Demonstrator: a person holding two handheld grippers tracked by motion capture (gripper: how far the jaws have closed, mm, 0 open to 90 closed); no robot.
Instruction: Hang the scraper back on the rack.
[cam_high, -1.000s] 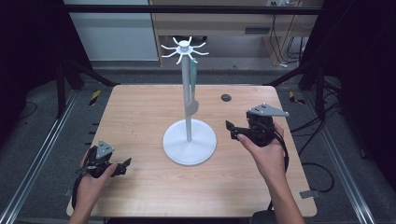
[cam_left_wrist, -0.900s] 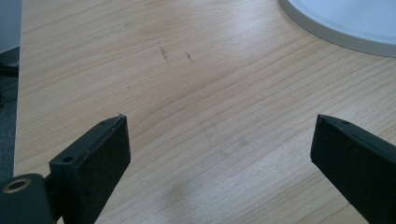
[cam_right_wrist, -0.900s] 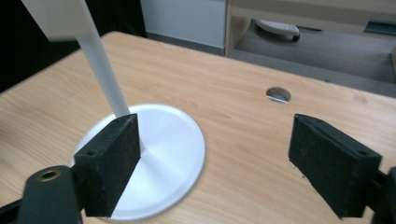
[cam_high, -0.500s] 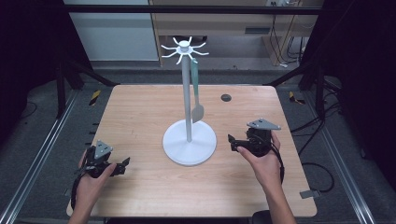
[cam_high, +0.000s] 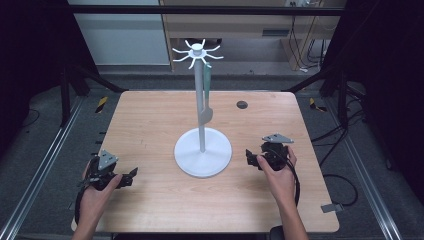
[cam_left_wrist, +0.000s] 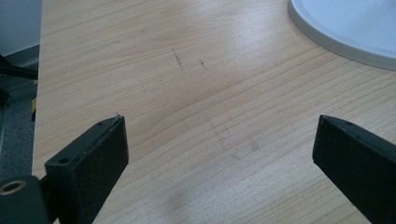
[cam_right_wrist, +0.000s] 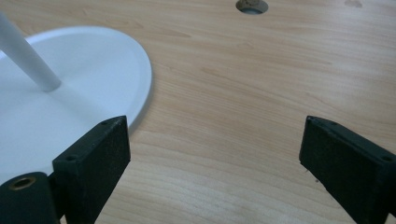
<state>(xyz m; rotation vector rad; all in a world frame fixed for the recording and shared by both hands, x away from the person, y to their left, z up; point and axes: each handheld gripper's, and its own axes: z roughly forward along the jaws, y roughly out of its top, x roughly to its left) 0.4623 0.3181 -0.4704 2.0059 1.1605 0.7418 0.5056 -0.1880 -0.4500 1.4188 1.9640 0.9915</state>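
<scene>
With both tools spread wide and empty, the left tool (cam_high: 125, 176) low left and the right tool (cam_high: 251, 159) beside the white round-based stand (cam_high: 202, 152), we judge the grey-green hanging utensil (cam_high: 206, 95) at mid-worktop (cam_high: 150, 115) needs a slow, level approach.

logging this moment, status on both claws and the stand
Left claw open, empty. Right claw open, empty, beside white stand. Green-handled spatula hangs on stand. Nothing in the way.
</scene>
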